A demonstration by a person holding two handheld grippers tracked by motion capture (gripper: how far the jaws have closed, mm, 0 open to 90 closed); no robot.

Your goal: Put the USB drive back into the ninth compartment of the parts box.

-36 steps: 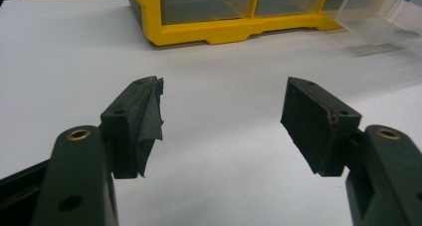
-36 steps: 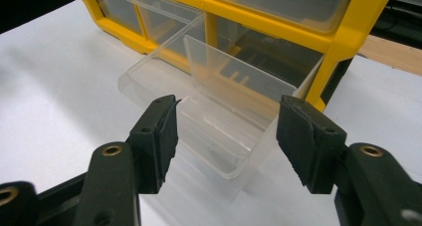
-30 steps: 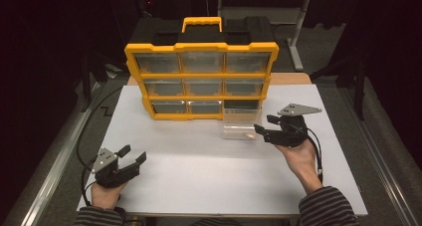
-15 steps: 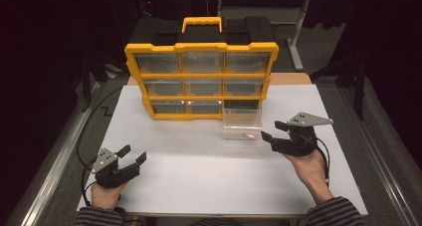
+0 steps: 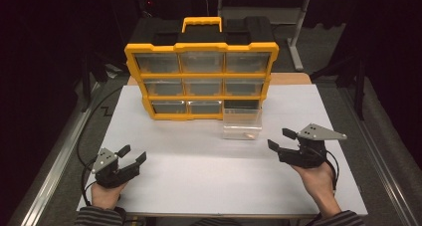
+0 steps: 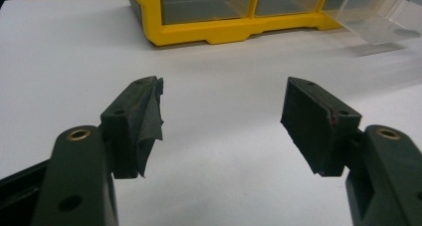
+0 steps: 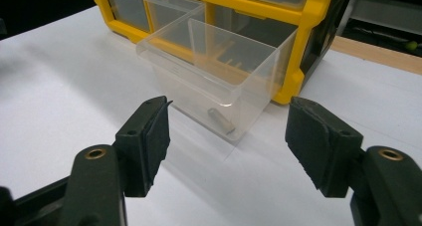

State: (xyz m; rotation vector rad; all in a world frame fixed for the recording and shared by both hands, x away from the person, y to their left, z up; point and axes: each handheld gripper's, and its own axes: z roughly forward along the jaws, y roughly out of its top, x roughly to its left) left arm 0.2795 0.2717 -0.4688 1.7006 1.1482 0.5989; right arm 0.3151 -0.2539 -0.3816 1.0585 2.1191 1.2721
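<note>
My left gripper (image 5: 130, 158) and my right gripper (image 5: 278, 139) rest near me on the white table (image 5: 199, 181), both with jaws apart, holding nothing. Beyond stands the clear drawer (image 5: 242, 123) with a small part (image 7: 221, 120) inside, touching the yellow organizer (image 5: 201, 81).

Bare near surface (image 5: 209, 181) gives free passage; the far side is blocked by the yellow organizer (image 5: 201, 81) and clear drawer (image 5: 242, 122).
</note>
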